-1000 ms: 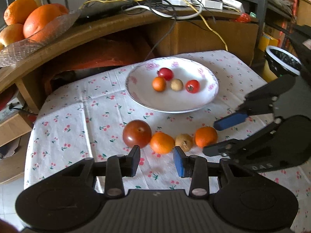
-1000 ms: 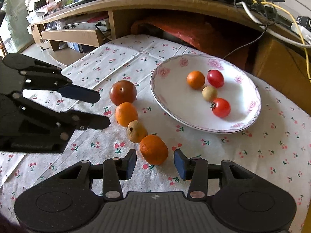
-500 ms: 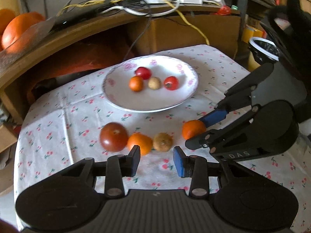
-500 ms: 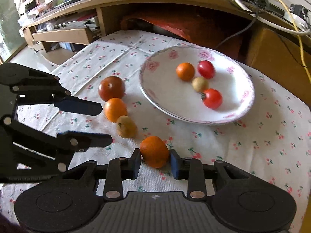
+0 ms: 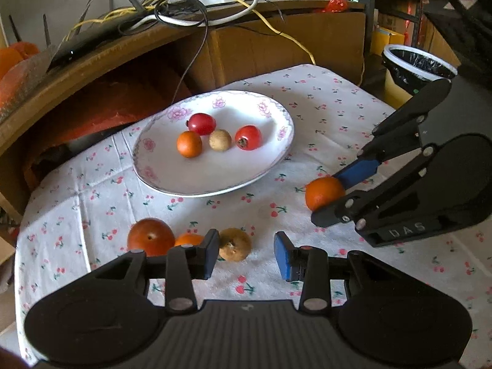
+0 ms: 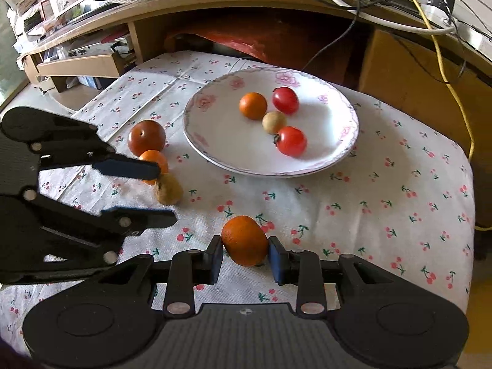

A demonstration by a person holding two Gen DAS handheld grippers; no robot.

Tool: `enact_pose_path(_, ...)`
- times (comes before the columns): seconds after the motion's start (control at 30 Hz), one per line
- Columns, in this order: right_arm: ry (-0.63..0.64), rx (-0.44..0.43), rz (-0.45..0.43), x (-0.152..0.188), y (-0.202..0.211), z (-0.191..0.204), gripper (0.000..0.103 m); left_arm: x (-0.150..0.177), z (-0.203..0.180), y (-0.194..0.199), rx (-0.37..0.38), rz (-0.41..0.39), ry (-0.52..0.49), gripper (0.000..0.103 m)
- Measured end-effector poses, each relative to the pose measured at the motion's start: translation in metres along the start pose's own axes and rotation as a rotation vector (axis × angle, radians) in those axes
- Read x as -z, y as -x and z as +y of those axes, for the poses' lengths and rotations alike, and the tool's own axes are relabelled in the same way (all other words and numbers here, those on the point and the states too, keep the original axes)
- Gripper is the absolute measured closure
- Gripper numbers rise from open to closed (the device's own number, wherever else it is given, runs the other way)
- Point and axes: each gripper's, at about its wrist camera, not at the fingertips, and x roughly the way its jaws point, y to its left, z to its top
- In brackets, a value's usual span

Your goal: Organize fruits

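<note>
Four small fruits already sit on the flowered plate, upper centre of frame. The right hand-held gripper has its pads closed against a tangerine low on the bench cloth. The left hand-held gripper is spread, empty, beside a brown fruit. By my reckoning, four fruits remain.

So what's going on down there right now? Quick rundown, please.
Right tool closed on an orange, still on the cloth. Left tool open beside the brown fruit. Plate ahead, path clear.
</note>
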Motion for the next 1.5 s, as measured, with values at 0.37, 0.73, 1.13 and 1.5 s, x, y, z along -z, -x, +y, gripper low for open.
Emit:
enact_pose_path(0.37,-0.014,0.001,0.011,0.000,0.001,-0.002,0.076,0.001,0.001,0.006,0.076,0.024,0.042,0.057)
enact_pose_path(0.73,0.004,0.010,0.018,0.002,-0.001,-0.001,0.076,0.005,-0.012,-0.003,0.037,0.043,-0.003,0.057)
enact_pose_path(1.13,0.015,0.015,0.023,0.003,-0.004,-0.001,0.076,0.003,-0.012,-0.013,0.021,0.064,0.055,0.061)
enact_pose_path(1.5,0.020,0.024,0.025,0.002,-0.005,-0.001,0.076,0.004,-0.011,-0.011,-0.001,0.080,0.069,0.067)
